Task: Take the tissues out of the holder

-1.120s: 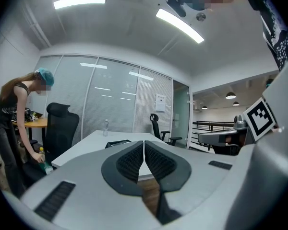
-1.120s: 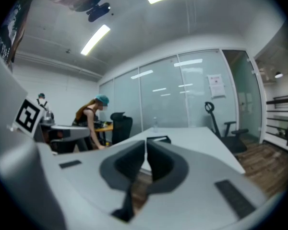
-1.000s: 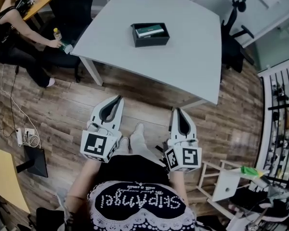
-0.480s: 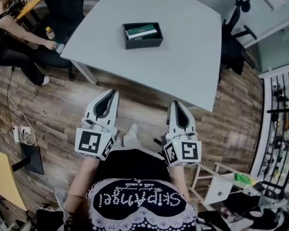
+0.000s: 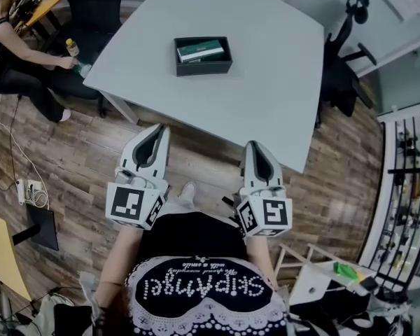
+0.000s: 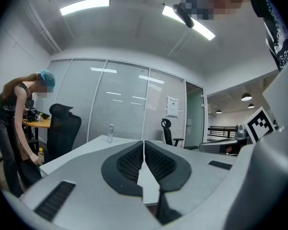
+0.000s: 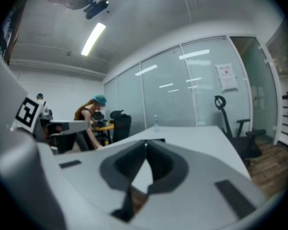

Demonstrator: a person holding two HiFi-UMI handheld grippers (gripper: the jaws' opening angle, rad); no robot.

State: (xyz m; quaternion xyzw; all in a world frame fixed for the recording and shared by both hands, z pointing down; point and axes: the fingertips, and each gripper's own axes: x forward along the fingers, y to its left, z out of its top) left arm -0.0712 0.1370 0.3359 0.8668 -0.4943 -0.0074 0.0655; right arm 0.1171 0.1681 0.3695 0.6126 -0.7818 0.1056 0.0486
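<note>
**Grippers drew up to the table; tissues still in the holder**

Over the previous second both grippers had moved forward over the wooden floor (image 5: 77,159). In the head view their tips had come from well short of the pale table (image 5: 266,82) up to its near edge. The left gripper (image 5: 159,127) and the right gripper (image 5: 255,145) were side by side. Each had its fingers pressed together with nothing between them, and both were well apart from the holder.

The table was the largest thing in sight, grey-white and mostly bare. A person (image 5: 17,54) sat at a neighbouring desk on its left, and a black office chair (image 5: 343,54) stood on its right. The holder (image 5: 203,68) was a low, black, rectangular tray toward the table's far side. The tissues (image 5: 201,48) lay flat inside it as a pack with a green top and a white edge, reaching nearly from one end wall to the other.

Only the head view showed into the holder. The left gripper view showed a small clear bottle (image 6: 110,132) upright on the table's far part, which the head view cut off at its top edge. It also showed the glass partition behind.
</note>
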